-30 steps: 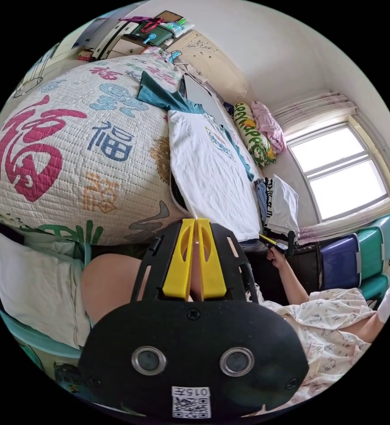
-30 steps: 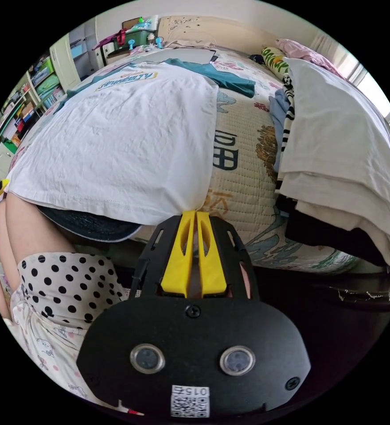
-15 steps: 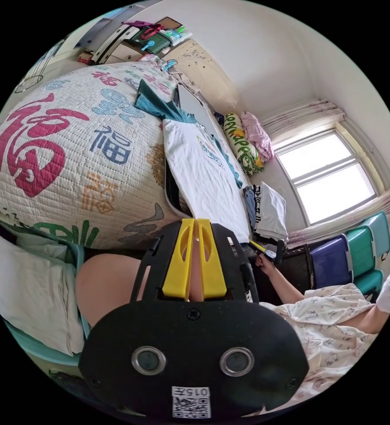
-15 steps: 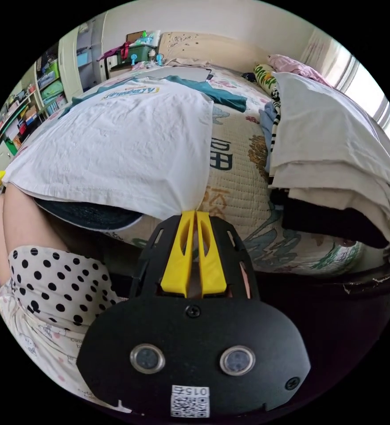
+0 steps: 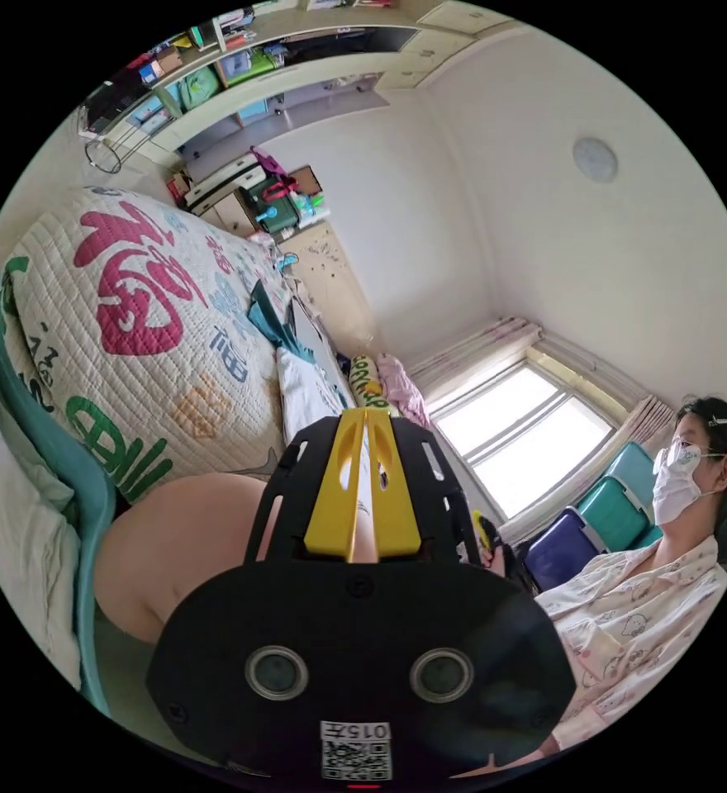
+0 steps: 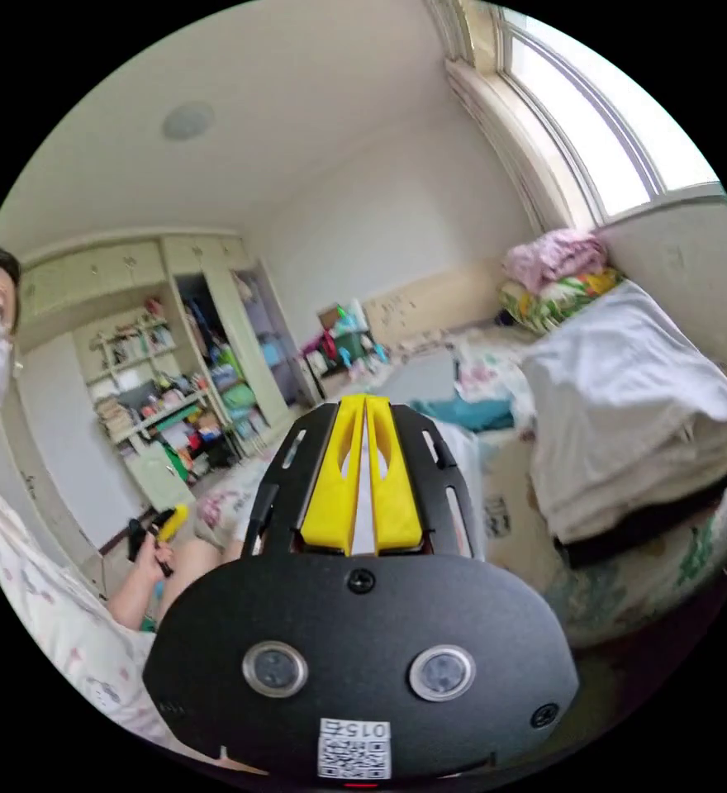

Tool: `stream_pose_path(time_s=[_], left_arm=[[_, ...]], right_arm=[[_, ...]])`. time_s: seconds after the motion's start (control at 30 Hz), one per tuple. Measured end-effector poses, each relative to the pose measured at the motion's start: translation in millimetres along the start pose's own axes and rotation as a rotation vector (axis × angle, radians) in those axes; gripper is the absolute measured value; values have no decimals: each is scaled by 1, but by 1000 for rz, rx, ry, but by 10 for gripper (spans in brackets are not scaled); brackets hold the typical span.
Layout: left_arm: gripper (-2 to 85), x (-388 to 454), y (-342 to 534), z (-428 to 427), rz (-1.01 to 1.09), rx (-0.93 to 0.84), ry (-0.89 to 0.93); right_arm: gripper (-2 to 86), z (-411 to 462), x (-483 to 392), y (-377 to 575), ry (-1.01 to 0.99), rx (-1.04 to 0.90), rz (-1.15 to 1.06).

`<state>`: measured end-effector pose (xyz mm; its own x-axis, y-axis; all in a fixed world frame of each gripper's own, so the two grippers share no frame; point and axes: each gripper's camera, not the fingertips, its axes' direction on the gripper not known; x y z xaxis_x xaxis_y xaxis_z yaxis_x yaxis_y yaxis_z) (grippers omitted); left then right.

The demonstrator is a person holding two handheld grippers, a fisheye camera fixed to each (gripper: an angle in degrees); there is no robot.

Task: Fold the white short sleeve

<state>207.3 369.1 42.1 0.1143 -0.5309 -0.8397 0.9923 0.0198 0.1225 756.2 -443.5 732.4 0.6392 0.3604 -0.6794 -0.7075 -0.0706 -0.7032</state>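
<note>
Both grippers clamped on hem corners of white short sleeve (image 5: 307, 395): left gripper (image 5: 364, 429) jaws pinched with white cloth showing between, right gripper (image 6: 365, 417) likewise. Shirt body on quilted bed (image 5: 144, 330), hem end lifted. Step, by my reading: carrying hem toward collar. Next: lay corners level, release. Folded stack (image 6: 636, 413) beside.

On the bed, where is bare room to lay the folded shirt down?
The printed quilted bedcover is bare on the side of the white short sleeve shirt away from the window. The window side is crowded: a stack of folded clothes and rolled bedding.
</note>
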Motion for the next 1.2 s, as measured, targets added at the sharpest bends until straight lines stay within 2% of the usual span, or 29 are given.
stream_pose_path(time_s=[0.07, 0.17, 0.27, 0.4, 0.47, 0.57, 0.73, 1.0, 1.13, 1.2], left_arm=[[-9, -5, 0, -5, -9, -9, 12], [-9, -8, -1, -10, -9, -26, 4], [-9, -13, 0, -15, -14, -25, -6], [-9, -21, 0, -17, -27, -34, -8], [-9, -25, -1, -16, -30, -41, -8], [-9, -32, -3, -13, -40, -53, -15], [-9, -42, -7, -1, -61, -82, -45], [-9, -55, -9, 28, -95, -108, -119], [-9, -55, -8, 49, -102, -126, -182], [-9, -57, -8, 66, -108, -136, -203]], right_arm=[[-5, -61, -38, -40, -296, 277, 0], [-5, -129, -83, -74, -624, 543, -46], [-6, -183, -123, -93, -902, 704, -106], [-7, -230, -142, -106, -1231, 749, -94], [-9, -236, -143, -122, -1514, 690, -69], [-10, -238, -157, -138, -1717, 618, -99], [-10, -240, -158, -159, -1789, 665, -103], [-10, -150, -157, -218, -1892, 642, 36], [-9, -83, -141, -247, -1815, 684, 51], [-8, -48, -128, -249, -1663, 706, 14]])
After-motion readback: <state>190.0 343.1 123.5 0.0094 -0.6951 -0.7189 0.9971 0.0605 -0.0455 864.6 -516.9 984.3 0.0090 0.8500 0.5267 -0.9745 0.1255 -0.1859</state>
